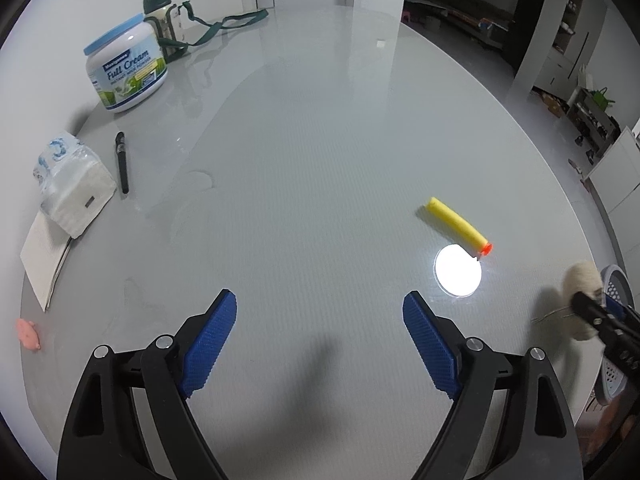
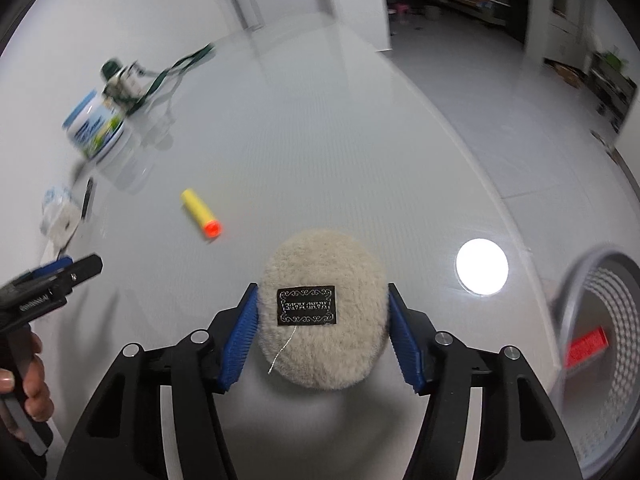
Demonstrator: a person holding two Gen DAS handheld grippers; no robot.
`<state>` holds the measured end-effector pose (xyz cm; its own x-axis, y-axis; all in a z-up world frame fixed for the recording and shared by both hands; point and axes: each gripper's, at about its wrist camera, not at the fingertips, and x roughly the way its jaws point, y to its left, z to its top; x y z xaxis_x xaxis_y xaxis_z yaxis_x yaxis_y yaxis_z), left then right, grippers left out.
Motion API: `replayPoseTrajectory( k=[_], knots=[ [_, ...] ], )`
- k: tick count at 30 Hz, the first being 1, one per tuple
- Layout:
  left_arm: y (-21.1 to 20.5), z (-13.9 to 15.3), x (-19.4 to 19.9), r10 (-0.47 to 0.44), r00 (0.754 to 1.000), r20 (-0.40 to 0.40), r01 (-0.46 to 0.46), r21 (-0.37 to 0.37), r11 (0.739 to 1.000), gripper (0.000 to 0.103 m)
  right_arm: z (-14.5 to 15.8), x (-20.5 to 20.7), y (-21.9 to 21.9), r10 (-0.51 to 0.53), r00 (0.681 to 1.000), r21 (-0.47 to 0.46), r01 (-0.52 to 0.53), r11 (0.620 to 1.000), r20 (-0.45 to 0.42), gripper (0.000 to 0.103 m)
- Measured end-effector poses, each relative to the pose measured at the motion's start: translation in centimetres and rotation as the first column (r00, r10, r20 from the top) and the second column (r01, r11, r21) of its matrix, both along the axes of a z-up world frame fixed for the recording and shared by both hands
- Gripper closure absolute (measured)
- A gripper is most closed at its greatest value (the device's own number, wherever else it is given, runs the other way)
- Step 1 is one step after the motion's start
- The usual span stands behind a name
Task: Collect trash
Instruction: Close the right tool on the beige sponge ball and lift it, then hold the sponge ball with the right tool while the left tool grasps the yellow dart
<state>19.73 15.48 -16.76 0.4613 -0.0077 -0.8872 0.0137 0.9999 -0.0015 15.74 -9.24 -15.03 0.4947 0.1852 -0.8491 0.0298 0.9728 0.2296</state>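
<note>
My right gripper (image 2: 323, 320) is shut on a round beige fuzzy pad (image 2: 324, 280) with a black label, held above the table. The pad also shows in the left wrist view (image 1: 582, 292) at the far right. A yellow foam dart with an orange tip (image 1: 458, 226) lies on the white table right of centre, also in the right wrist view (image 2: 200, 213). My left gripper (image 1: 320, 336) is open and empty above the table's near part. A grey perforated bin (image 2: 600, 344) stands beside the table at the right, with a red item (image 2: 586, 346) inside.
At the left stand a Full Cream milk powder jar (image 1: 126, 68), a green-strapped bottle (image 1: 164, 16), a black pen (image 1: 122, 162), a tissue pack (image 1: 74, 184) on paper sheets (image 1: 44, 264) and a small pink lump (image 1: 28, 334). The table's curved edge runs along the right.
</note>
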Motion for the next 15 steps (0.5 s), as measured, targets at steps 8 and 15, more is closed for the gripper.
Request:
replayPoseTrajectory(
  k=[8, 15],
  knots=[
    [-3.2, -0.6, 1.2, -0.066, 0.998, -0.014, 0.066, -0.018, 0.998, 0.019, 0.9, -2.5, -4.3, -0.101, 0.995, 0.007, 0.101, 0.995, 0.008, 0.044],
    [-6.4, -1.6, 2.7, -0.107, 0.994, -0.012, 0.107, -0.027, 0.994, 0.019, 1.4, -4.3, -5.8, -0.134, 0.991, 0.025, 0.134, 0.991, 0.019, 0.044]
  ],
)
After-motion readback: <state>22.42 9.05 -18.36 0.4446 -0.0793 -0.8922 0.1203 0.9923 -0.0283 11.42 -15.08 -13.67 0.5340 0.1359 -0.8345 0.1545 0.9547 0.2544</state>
